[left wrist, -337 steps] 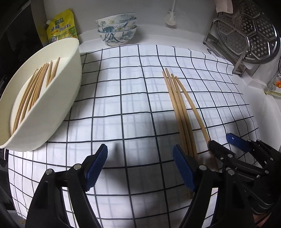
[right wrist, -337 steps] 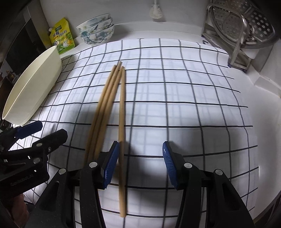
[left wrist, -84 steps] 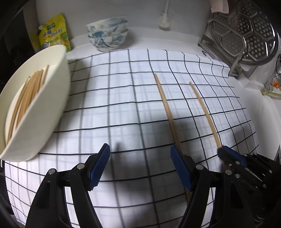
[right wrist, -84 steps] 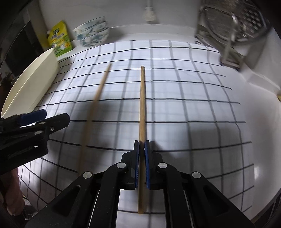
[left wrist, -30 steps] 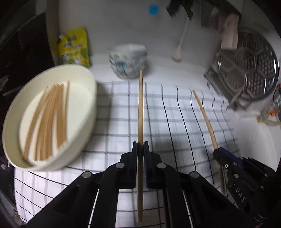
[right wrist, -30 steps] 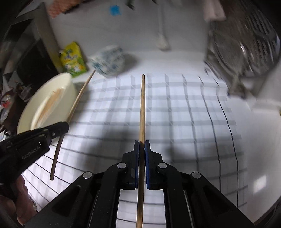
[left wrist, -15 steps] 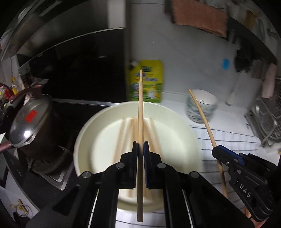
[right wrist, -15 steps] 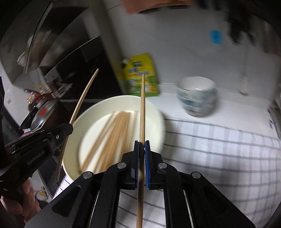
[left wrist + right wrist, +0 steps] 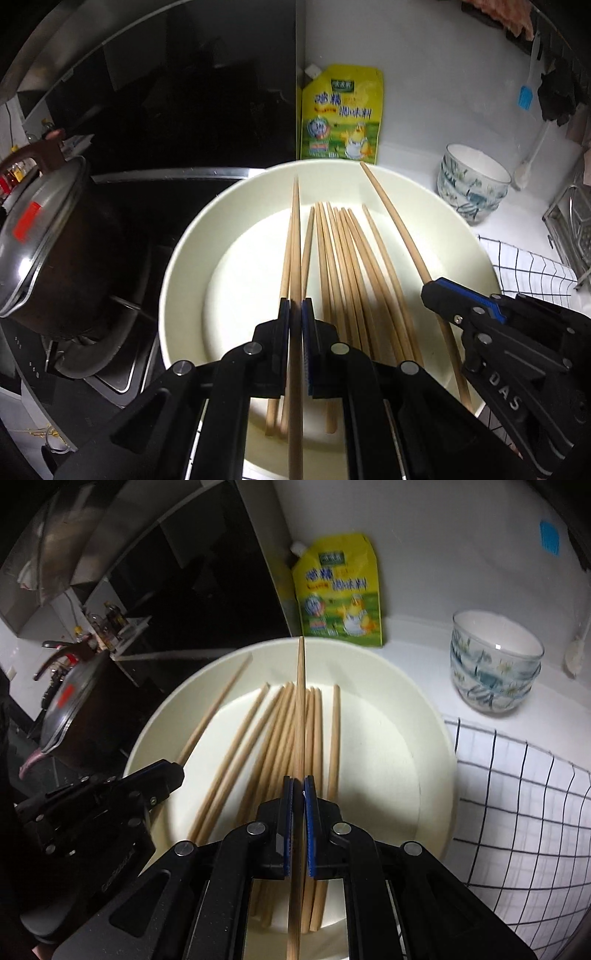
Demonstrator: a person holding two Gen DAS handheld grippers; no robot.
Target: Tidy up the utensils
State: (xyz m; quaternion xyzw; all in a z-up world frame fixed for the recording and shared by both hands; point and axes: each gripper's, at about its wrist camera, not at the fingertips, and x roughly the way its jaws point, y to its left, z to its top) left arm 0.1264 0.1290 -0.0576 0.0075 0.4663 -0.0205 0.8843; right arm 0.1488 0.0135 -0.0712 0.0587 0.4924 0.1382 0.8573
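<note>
Both chopsticks now over the cream bowl (image 9: 184, 258), carried off the cloth (left gripper (image 9: 295, 314) and right gripper (image 9: 298, 790) each clamping one) — release next.

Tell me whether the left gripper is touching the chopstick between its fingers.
Touching. The left wrist view shows the left gripper with its blue pads closed on both sides of the chopstick, no gap visible, holding it above the white bowl.

Near end of the chopstick (image 9: 295, 904) beyond the bottom edge.
</note>
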